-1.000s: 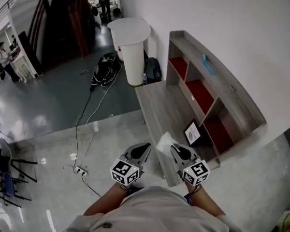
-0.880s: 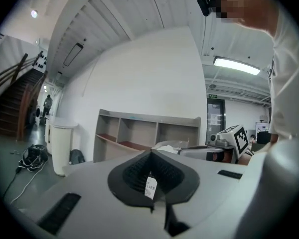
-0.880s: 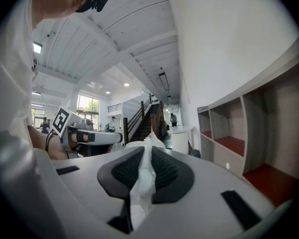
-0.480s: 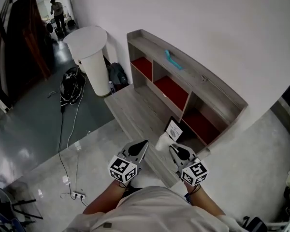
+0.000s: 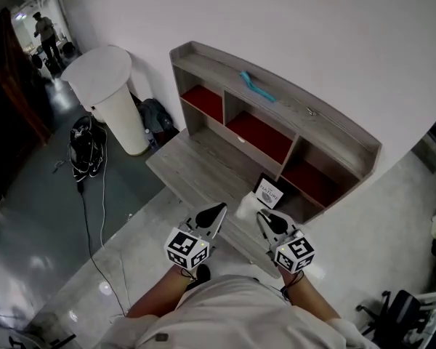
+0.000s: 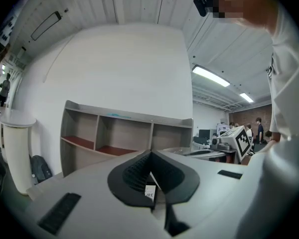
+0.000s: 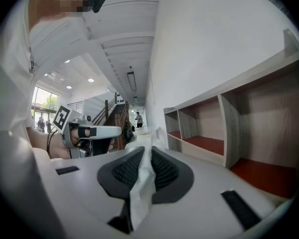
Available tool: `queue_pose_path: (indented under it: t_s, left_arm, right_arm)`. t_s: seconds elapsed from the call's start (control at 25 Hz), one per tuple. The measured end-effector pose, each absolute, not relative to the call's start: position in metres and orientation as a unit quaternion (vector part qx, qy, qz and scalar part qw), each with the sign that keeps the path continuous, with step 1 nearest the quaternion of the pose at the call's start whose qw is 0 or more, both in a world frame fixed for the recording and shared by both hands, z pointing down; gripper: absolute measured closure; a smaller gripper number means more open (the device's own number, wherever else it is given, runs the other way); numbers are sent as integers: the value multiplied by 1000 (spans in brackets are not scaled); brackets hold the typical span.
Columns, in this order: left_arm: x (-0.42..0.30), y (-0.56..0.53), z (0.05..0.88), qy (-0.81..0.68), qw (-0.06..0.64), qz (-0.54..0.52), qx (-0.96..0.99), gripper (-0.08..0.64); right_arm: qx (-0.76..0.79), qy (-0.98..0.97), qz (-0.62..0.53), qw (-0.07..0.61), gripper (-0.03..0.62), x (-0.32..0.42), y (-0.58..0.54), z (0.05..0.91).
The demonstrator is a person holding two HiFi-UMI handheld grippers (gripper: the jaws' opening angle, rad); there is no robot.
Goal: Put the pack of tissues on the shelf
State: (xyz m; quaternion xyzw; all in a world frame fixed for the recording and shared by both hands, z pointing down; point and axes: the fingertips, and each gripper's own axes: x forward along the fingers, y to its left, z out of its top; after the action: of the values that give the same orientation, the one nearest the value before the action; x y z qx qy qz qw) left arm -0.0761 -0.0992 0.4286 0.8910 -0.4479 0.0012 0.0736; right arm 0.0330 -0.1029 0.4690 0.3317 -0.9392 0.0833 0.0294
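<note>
White wall and glossy grey floor surround a low grey shelf [image 5: 316,122] with three red-floored compartments. The right gripper [image 7: 145,152] has its jaws almost together, pinched on the thin white wrapper of the pack of tissues [image 7: 138,195]. The pack sticks out past the jaw tips over the grey wooden platform [image 5: 203,167] in front of the shelf; whether it touches the platform cannot be told. The left gripper [image 6: 150,154] is level with it on the pack's other side, its jaws brought together on nothing. Just beyond the right gripper's tips, a small framed card [image 5: 270,193] stands before the nearest compartment. Farther ahead a teal object [image 5: 256,86] lies on the shelf top. Well off past the left gripper stand a white round pedestal [image 5: 105,86] and a dark bag [image 5: 158,115].
</note>
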Motion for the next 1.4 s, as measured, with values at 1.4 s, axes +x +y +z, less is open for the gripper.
queue_pose_path:
  t_s: [1.4]
  left_arm:
    - [-158,-188,443,-348,91,5,933,545]
  right_arm:
    - [455,-885,85,46,538,-25,-188,475]
